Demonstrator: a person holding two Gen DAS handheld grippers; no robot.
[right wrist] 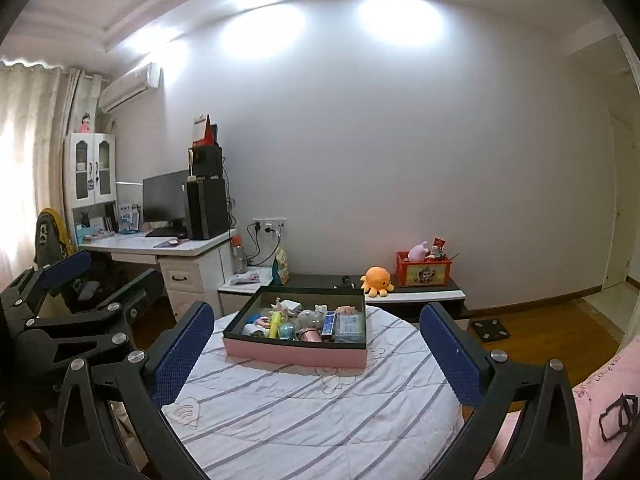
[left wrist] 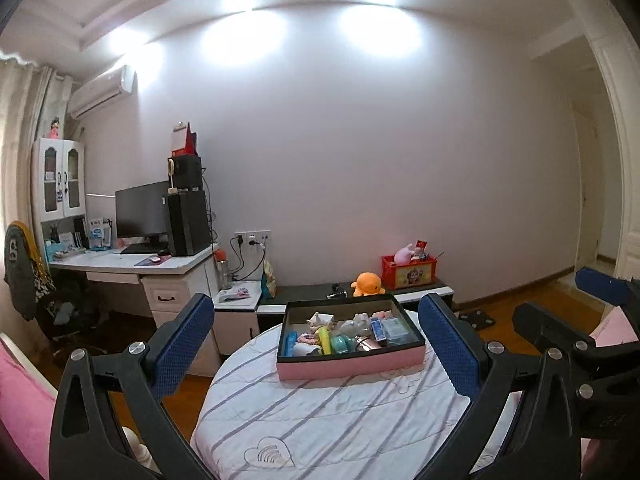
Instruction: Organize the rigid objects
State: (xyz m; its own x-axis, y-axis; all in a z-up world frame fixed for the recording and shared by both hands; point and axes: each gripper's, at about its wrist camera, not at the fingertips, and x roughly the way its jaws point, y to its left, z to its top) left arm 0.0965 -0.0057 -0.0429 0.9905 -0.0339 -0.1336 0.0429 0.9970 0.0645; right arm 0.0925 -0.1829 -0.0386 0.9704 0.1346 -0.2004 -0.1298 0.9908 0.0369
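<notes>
A pink box with a black inside rests on the far part of a round table under a striped white cloth. It holds several small items, among them a yellow tube, a blue pack and a clear case. My left gripper hangs open in front of the box, apart from it, with nothing between its blue pads. My right gripper is open too, equally far back and holding nothing. Each gripper shows at the edge of the other's view.
Behind the table runs a low black-and-white cabinet with an orange plush octopus and a red toy crate. A white desk with a monitor stands at the left. Pink bedding lies at right.
</notes>
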